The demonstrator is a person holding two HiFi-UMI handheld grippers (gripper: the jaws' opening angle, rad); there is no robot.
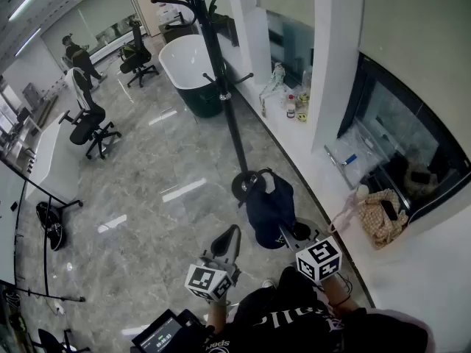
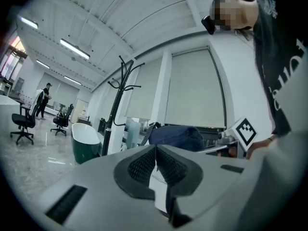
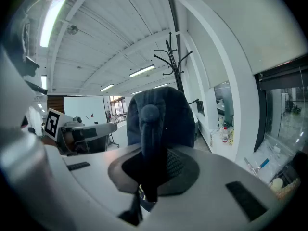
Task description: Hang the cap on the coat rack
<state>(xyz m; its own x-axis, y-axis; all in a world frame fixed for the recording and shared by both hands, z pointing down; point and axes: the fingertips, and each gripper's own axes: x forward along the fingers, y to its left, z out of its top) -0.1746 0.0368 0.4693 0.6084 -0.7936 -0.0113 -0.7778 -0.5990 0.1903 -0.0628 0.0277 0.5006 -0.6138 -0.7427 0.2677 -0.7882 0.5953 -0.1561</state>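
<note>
Cap (image 3: 159,114), dark blue, is pinched by its edge in the right gripper (image 3: 154,163), whose jaws are clamped on the fabric so the crown stands up just ahead of them. The left gripper (image 2: 155,159) sits beside it with its jaws pressed together on nothing. Well ahead across the marble floor stands the black coat rack (image 1: 221,87), hooks bare as far as can be seen. By my reading the pickup is done; carrying the cap over, raising it and setting it on a hook are all left. The head view shows the cap (image 1: 270,208) low and near the rack's round base; only the right gripper view shows the grip itself, and the left gripper view catches the cap (image 2: 175,137) from the side
</note>
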